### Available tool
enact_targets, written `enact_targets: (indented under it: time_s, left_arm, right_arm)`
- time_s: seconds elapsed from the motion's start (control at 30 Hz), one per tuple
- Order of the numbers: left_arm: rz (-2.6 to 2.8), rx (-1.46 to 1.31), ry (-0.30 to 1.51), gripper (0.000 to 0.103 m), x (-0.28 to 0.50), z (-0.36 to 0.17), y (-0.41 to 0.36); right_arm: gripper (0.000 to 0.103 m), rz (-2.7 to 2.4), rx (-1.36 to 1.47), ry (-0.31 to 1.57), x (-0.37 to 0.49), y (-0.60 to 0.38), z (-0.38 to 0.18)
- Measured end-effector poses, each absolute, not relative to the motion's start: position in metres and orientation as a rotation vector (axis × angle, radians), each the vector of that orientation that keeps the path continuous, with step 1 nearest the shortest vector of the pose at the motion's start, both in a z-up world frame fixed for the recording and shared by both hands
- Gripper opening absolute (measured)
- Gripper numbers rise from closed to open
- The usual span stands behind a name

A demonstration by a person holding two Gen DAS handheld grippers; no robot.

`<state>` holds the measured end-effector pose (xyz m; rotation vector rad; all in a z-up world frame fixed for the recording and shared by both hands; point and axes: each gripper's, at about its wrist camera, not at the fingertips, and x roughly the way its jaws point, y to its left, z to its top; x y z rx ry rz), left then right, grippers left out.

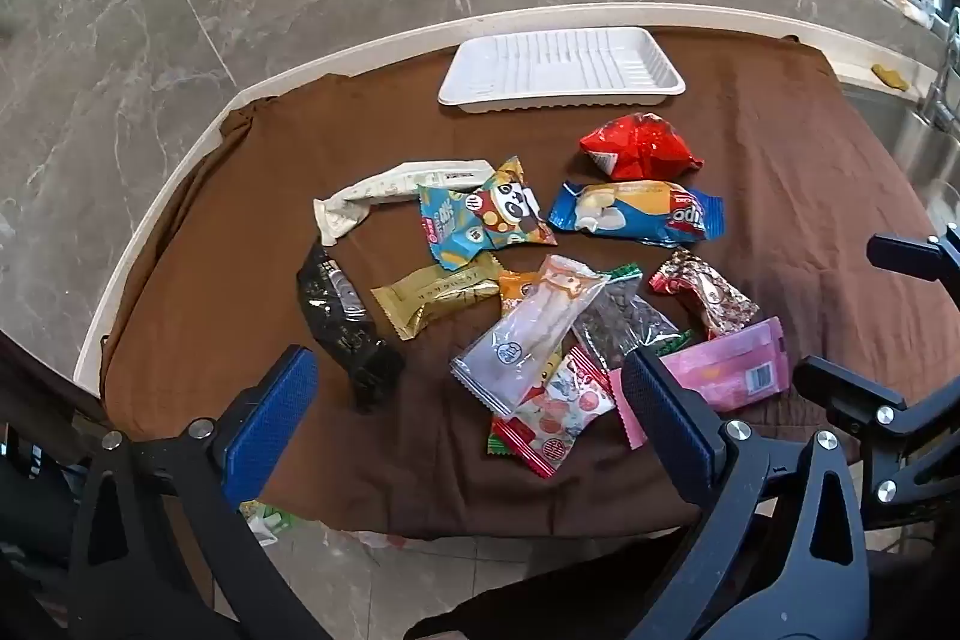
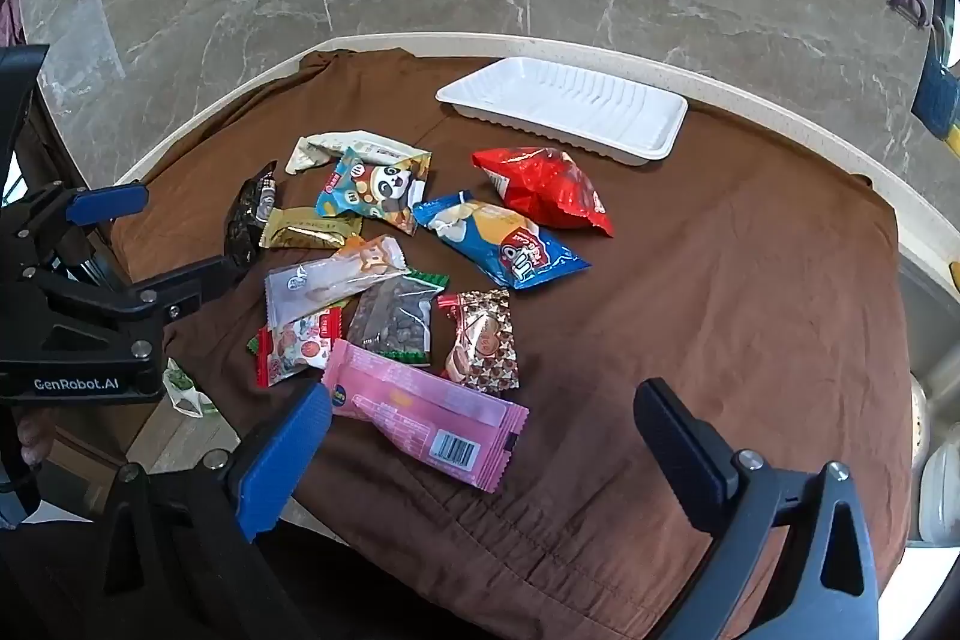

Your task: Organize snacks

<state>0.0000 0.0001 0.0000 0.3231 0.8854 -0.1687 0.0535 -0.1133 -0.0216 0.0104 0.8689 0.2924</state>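
Looking down along both tools, we see a white tray at the far edge of a brown cloth spread over a pale table; nothing lies in the tray. The snacks sit in a loose heap nearer to us, well apart from it. A red bag lies closest to the tray, with a blue packet just beside it and a panda packet overlapping a cream wrapper. Further toward us lie a gold bar, a black packet, a clear sleeve across a dark-filled bag, and a pink packet nearest the right tool.

We hold the left gripper above the near edge of the heap, its jaws spread wide with nothing between them (the blue pads touch no wrapper). The right gripper hovers the same way, jaws wide apart, one blue fingertip just beside the pink packet's end.
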Motion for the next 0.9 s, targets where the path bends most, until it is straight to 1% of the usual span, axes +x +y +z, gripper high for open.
enact_targets:
  time_s: [0.17,0.9]
  left_arm:
    - [-0.174,0.311,0.905,0.103,0.0037,-0.0005,0.0012]
    - [-0.175,0.321,0.889,0.103,0.0037,-0.0007,-0.0031]
  right_arm:
    - [0.103,0.289,0.009,0.863,0.0536,-0.1138,-0.0216]
    - [0.103,0.295,0.032,0.87,0.0582,-0.1169,-0.0235]
